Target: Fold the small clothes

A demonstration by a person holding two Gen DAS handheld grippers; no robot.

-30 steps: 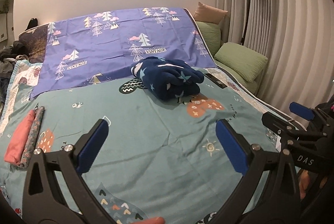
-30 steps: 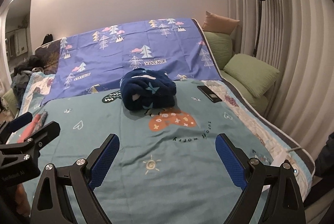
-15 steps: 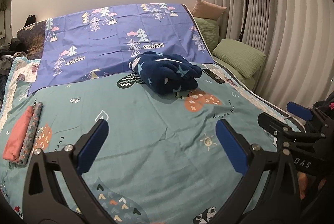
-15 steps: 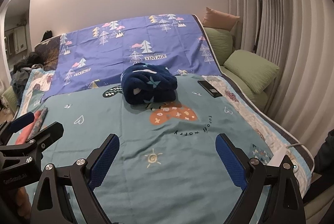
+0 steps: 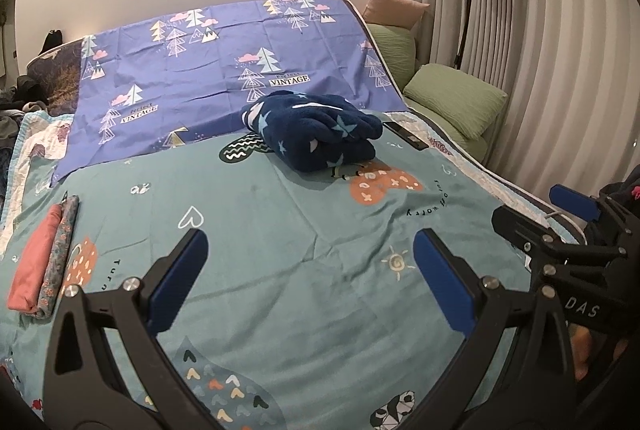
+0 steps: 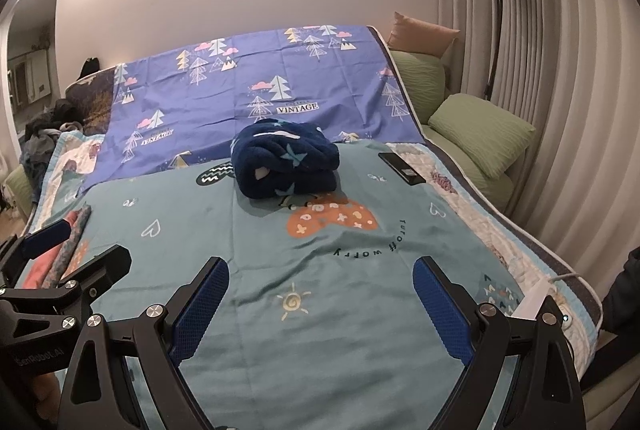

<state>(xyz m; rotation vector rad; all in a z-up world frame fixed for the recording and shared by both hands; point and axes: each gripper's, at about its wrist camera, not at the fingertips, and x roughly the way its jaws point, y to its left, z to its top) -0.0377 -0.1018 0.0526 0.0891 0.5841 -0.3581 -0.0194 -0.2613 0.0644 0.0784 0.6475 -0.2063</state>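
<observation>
Bed under teal printed sheet, purple tree-print cover behind. Far left: folded pink and floral clothes stacked at the edge. Left gripper wide open, empty. Centre: navy star fleece, bundled, well ahead. Right gripper wide open, empty. Risk: thick fleece may slip a shallow pinch; phone just beside could get dragged.

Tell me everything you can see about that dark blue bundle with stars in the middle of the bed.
The dark blue bundle is a fluffy, fleece-like garment with pale stars, folded or rolled into a thick, rounded lump. It lies on the teal bedspread, near the purple sheet, with a black phone-like slab lying apart beside it. Neither gripper touches it.
</observation>
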